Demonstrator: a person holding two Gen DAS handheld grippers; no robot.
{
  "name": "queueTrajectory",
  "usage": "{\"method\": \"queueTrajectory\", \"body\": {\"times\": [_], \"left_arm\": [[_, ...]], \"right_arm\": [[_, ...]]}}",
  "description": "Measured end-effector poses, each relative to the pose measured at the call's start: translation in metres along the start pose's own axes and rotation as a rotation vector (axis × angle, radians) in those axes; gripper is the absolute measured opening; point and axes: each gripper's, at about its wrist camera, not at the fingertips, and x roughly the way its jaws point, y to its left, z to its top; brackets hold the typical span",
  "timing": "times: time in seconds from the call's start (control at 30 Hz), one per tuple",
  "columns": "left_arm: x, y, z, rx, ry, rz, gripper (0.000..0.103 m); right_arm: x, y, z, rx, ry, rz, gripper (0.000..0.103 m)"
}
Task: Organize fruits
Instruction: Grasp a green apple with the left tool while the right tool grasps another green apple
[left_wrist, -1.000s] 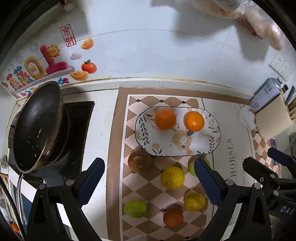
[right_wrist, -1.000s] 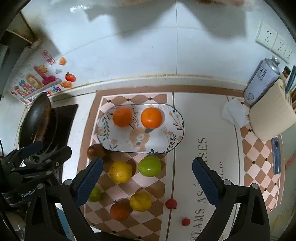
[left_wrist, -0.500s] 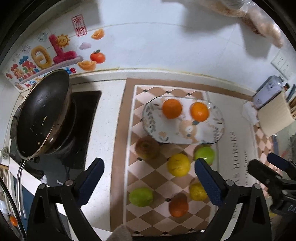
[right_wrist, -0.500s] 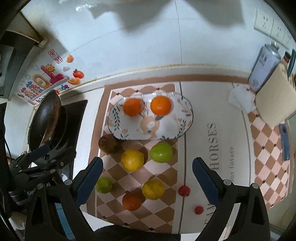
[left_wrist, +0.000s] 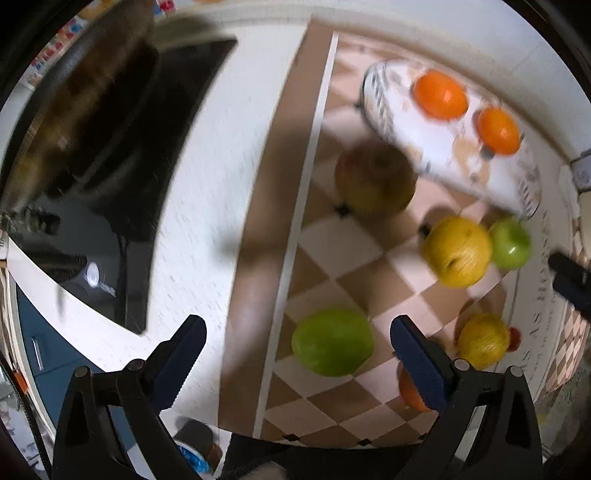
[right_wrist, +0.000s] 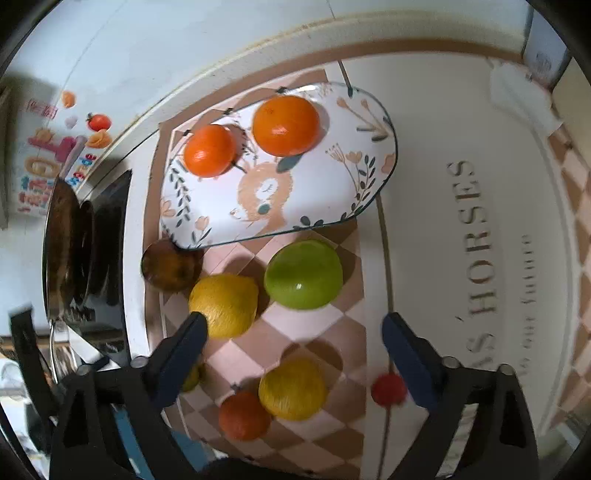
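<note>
I see the left gripper (left_wrist: 295, 343) spread wide and empty, framing the green lime (left_wrist: 332, 347) on the checkered mat (left_wrist: 369, 258). The right gripper (right_wrist: 291, 332) is likewise spread. The lime looks firm, smooth, roll-prone; grip across its widest part. The plate (right_wrist: 332, 192) holds 2 oranges.

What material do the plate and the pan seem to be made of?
Plate: likely glazed ceramic, though melamine is possible; smooth white surface with printed leaves and an animal.
Pan: seemingly dark coated metal; blackish inside, shiny silvery rim and handle.
</note>
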Motion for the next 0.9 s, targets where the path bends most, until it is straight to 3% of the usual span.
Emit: {"method": "queueTrajectory", "body": {"times": [0.17,0.27,0.3,0.33,0.4,0.47,0.63,0.9], "left_arm": [[0.025,-0.01,-0.008,0.015,0.055,-0.013,0.102],[0.033,-0.018,-0.01,0.031,0.064,-0.022,0.102],[0.035,-0.02,-0.011,0.037,0.064,-0.027,0.099],[0.038,-0.024,-0.012,0.046,0.062,-0.031,0.096],[0.041,-0.028,-0.013,0.057,0.067,-0.028,0.072],[0.045,-0.033,-0.014,0.073,0.058,-0.008,0.058],[0.042,-0.042,-0.017,0.085,0.023,-0.009,0.058],[0.038,-0.067,-0.021,0.131,-0.001,-0.005,0.058]], "right_arm": [[0.038,-0.011,0.013,0.046,0.04,0.019,0.082],[0.06,-0.01,0.019,0.041,0.072,0.037,0.065],[0.064,-0.011,0.02,0.04,0.081,0.043,0.065],[0.066,-0.011,0.021,0.038,0.077,0.052,0.065],[0.064,-0.009,0.017,0.007,0.07,0.019,0.065],[0.06,-0.011,0.01,-0.025,0.082,-0.006,0.065],[0.05,-0.025,-0.017,-0.086,0.129,-0.056,0.065],[0.05,-0.036,-0.025,-0.052,0.115,-0.029,0.065]]}}
